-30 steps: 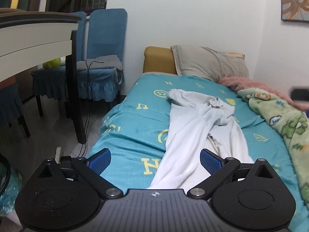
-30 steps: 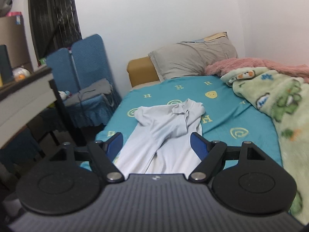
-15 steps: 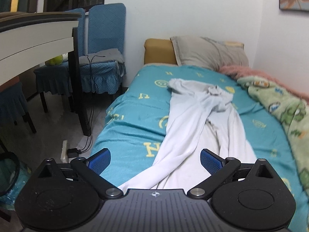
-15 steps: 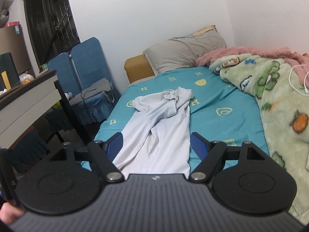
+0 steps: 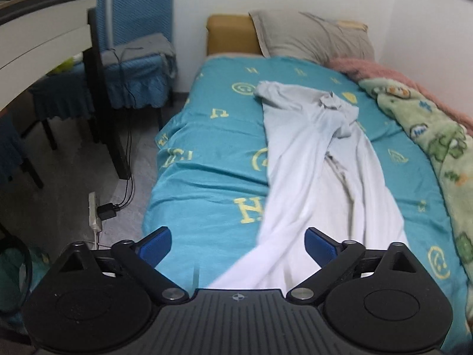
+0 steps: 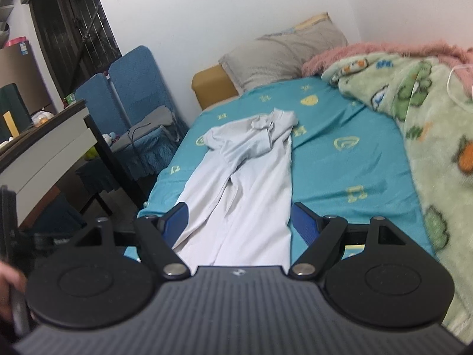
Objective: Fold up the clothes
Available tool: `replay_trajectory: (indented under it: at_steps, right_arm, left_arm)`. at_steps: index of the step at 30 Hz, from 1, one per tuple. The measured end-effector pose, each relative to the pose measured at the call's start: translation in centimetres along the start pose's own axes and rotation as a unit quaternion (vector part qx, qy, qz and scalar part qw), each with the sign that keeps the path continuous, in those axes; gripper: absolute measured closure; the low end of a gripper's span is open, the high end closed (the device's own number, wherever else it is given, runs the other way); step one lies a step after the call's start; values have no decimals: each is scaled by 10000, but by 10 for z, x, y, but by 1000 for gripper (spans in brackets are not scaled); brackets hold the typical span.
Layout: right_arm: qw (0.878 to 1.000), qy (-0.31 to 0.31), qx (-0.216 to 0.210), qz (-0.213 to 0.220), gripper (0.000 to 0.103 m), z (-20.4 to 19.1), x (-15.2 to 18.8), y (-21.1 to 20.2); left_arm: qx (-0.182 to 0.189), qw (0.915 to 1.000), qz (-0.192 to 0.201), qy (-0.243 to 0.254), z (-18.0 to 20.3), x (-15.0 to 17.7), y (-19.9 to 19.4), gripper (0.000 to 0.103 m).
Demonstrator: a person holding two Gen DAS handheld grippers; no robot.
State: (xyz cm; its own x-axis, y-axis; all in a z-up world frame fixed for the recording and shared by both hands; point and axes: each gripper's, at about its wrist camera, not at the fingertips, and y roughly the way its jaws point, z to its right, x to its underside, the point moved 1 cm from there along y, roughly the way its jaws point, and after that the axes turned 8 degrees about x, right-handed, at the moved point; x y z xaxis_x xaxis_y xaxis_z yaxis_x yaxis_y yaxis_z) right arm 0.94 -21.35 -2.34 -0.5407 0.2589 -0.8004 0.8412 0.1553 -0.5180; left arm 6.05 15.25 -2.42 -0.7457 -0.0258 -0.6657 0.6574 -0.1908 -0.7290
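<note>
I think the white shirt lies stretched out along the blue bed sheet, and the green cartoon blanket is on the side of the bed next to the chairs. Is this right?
Not quite. The white shirt does lie stretched out along the blue bed sheet, but the green cartoon blanket is on the opposite side, by the wall, away from the chairs. The right wrist view shows this.

Right wrist view: the right hand-held gripper (image 6: 240, 222) hangs with its blue-padded jaws spread wide and empty above the near end of a white garment (image 6: 245, 183), which lies lengthwise and rumpled on the teal sheet of a bed (image 6: 340, 159). A grey pillow (image 6: 280, 56) rests at the head of the bed and a green patterned blanket (image 6: 428, 136) covers its right side, with pink fleece behind it. Left of the bed stand blue-covered chairs (image 6: 133, 88) and a bench (image 6: 44, 151).
</note>
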Motion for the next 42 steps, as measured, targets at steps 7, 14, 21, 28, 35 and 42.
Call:
replay_trajectory:
  at_steps: [7, 14, 21, 28, 35, 42]
  right_arm:
    - [9995, -83, -34, -289, 25, -2, 4, 16]
    - [9982, -127, 75, -586, 25, -5, 10, 34]
    - [9958, -146, 97, -897, 25, -14, 16, 51]
    - [9952, -203, 78, -959, 25, -17, 19, 50]
    - [9955, -67, 173, -928, 25, -9, 19, 45]
    - [9960, 198, 247, -834, 25, 5, 16, 36]
  left_arm:
    - [851, 9943, -627, -165, -75, 8, 16, 14]
    - [1607, 9780, -965, -913, -144, 44, 44, 28]
    - [2404, 9605, -1113, -852, -151, 68, 55, 36]
    - [2566, 9589, -1198, 182, -118, 65, 44, 87]
    - [2000, 9563, -1075, 1842, -40, 40, -11, 101]
    - [1440, 9481, -705, 2747, 52, 44, -72, 101]
